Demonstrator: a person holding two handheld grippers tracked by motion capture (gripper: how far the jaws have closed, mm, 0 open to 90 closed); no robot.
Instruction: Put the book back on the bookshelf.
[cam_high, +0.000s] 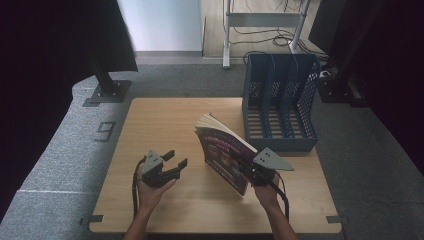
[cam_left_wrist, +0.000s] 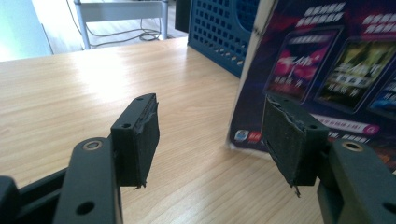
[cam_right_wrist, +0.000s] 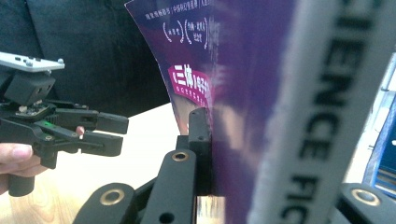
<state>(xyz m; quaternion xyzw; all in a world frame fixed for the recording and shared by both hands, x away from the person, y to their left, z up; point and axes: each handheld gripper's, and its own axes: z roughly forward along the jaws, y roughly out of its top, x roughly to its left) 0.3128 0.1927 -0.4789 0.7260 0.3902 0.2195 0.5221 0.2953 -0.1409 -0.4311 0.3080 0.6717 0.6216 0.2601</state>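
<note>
Wooden tabletop (cam_high: 165, 125) under dim light, with a blue file rack (cam_high: 280, 102) standing beyond my right gripper (cam_high: 250, 172), whose jaws are closed flat on the lower spine edge of a purple magazine (cam_high: 225, 150) held upright and tilted. Judged from its fanned, curling pages, the magazine is light but floppy and glossy, so I should pinch it near the spine, where it is stiffest. My left gripper (cam_high: 176, 161) is wide open and holds nothing, its fingers (cam_left_wrist: 140, 135) just beside the cover's lower corner, not touching.
</note>
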